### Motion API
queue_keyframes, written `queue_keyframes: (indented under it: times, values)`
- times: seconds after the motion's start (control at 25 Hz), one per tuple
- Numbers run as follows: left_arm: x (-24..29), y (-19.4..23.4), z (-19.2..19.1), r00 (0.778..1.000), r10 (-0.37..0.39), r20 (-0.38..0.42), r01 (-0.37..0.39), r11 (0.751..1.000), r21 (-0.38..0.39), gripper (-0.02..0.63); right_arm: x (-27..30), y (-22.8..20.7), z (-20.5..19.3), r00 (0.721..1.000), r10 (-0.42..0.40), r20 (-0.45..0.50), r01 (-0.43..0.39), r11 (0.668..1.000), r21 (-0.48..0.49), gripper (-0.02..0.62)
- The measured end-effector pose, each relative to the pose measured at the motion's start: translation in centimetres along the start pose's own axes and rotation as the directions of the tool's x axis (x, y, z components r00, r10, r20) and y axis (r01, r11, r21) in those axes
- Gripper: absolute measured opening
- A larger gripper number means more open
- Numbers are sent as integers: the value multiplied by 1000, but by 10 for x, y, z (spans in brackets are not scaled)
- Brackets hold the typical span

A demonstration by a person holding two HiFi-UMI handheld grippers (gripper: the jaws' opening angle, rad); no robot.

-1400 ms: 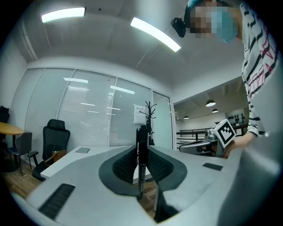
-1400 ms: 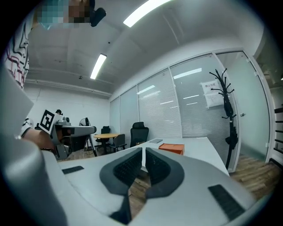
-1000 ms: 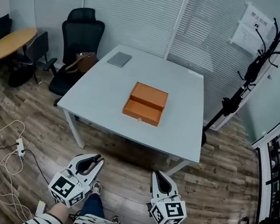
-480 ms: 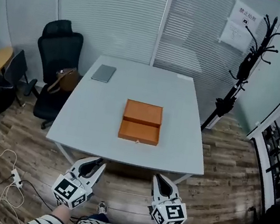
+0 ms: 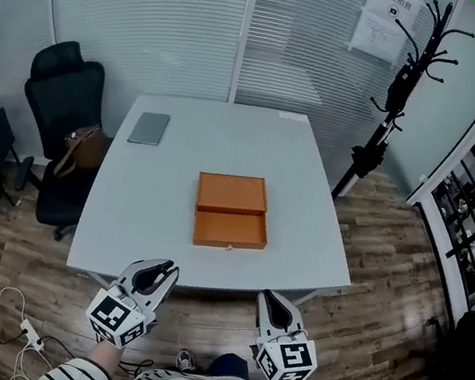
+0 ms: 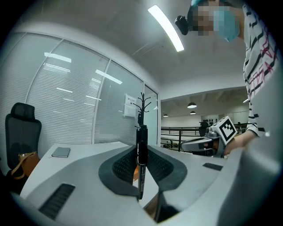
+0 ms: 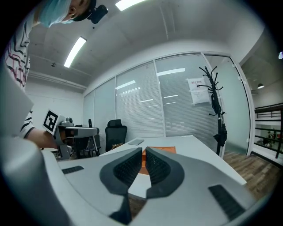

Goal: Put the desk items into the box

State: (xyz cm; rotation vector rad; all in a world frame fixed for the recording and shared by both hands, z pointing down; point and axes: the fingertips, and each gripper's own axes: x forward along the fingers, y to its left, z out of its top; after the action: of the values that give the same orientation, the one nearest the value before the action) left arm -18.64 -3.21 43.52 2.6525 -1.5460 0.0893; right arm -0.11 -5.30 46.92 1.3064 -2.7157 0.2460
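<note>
Left gripper view shows what the head view does not: the left gripper [image 6: 141, 164] is clamped on 1 black pen [image 6: 141, 139], held upright between the pads. In the head view this gripper [image 5: 161, 271] hangs over the wood floor, short of the table's [image 5: 147, 214] near edge, and the pen cannot be made out.

At far left of the head view stands 1 black chair [image 5: 61, 94] with 1 brown bag [image 5: 81, 146] on its seat, just beside the table. 1 grey notebook [image 5: 149, 128] lies near the table's far left corner. 1 orange box [image 5: 232, 211] sits mid-table, showing 2 panels, well apart from both grippers and from the notebook.

Right gripper view shows the right gripper [image 7: 143, 153] with its pads drawn together to a slit, gripping nothing; the box shows beyond them. 1 coat stand [image 5: 391, 93] rises past the table's far right corner.
</note>
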Motion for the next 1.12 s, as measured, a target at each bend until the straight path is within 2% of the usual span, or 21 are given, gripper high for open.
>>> queue_keyframes:
  times: [0.28,0.68,1.12]
  values:
    - [43,13,-13,998,-40,-42,42,999,26,66,15,-26,-12,999,-35,-23,35,999,21,26]
    - [116,33,-24,993,-45,-109,54,996,76,66,61,-72,-12,998,6,-64,-5,1000,14,26]
    - [200,44,-50,972,-91,-217,134,972,193,66,110,-117,-16,996,19,-89,-17,1000,25,26]
